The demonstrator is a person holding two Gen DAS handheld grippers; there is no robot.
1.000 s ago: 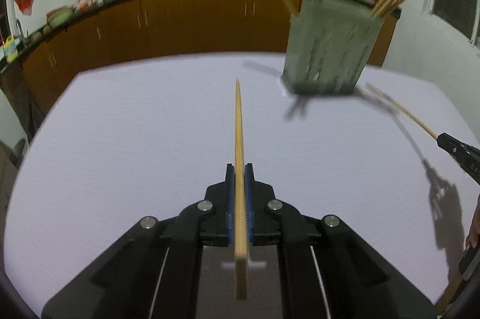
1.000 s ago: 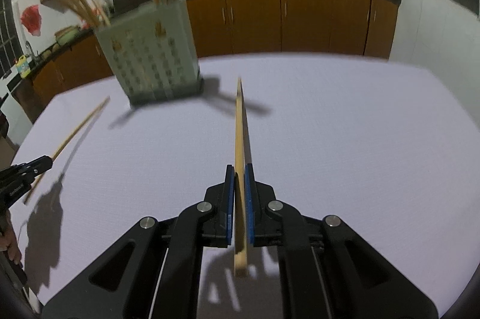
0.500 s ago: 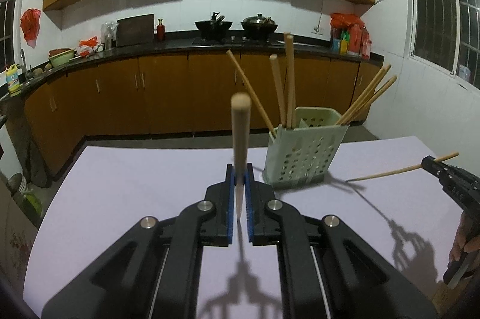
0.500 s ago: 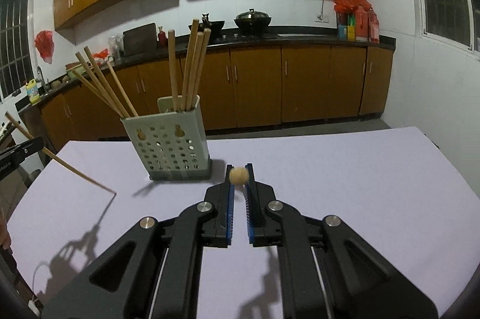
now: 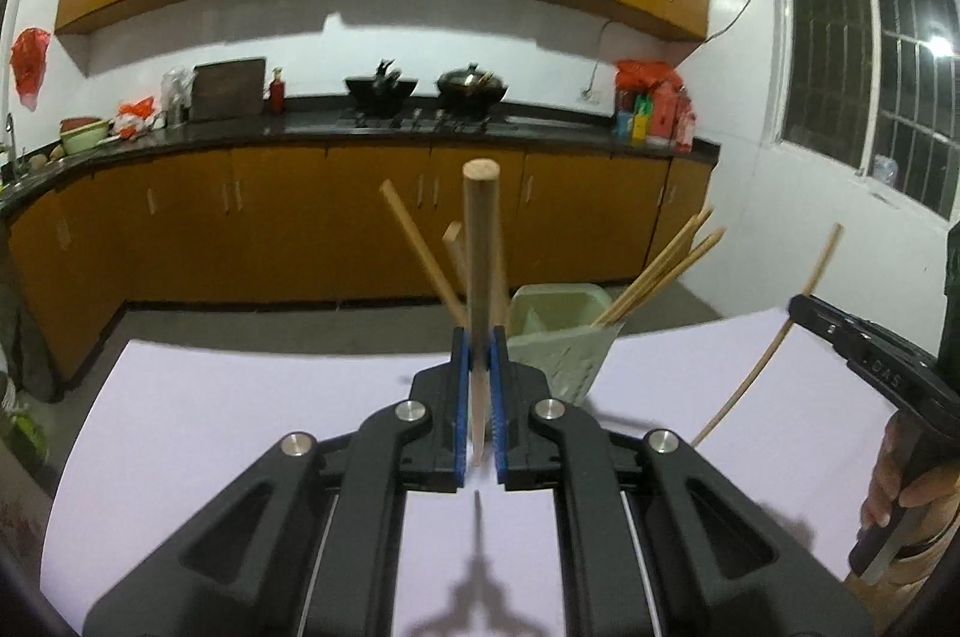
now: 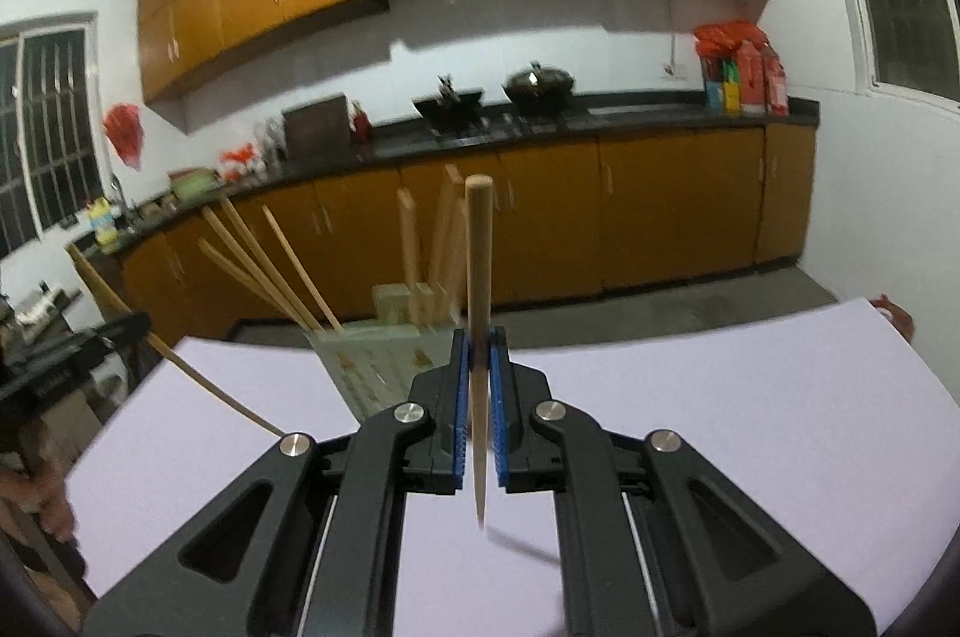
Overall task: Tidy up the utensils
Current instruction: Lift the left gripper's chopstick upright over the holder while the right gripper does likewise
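A: Two grippers, left gripper (image 5: 478, 385) and right gripper (image 6: 478, 385), jaws each clamped on an upright chopstick (image 5: 480, 247). Desk (image 5: 210, 397) bare at lower left.

B: Holder (image 5: 561, 331) centre frame, half hidden behind jaws; its holes blurred.

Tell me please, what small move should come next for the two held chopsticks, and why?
Probably carry both forward over the green holder and lower them in: the left gripper and right gripper each clamp an upright chopstick above the table, short of it.
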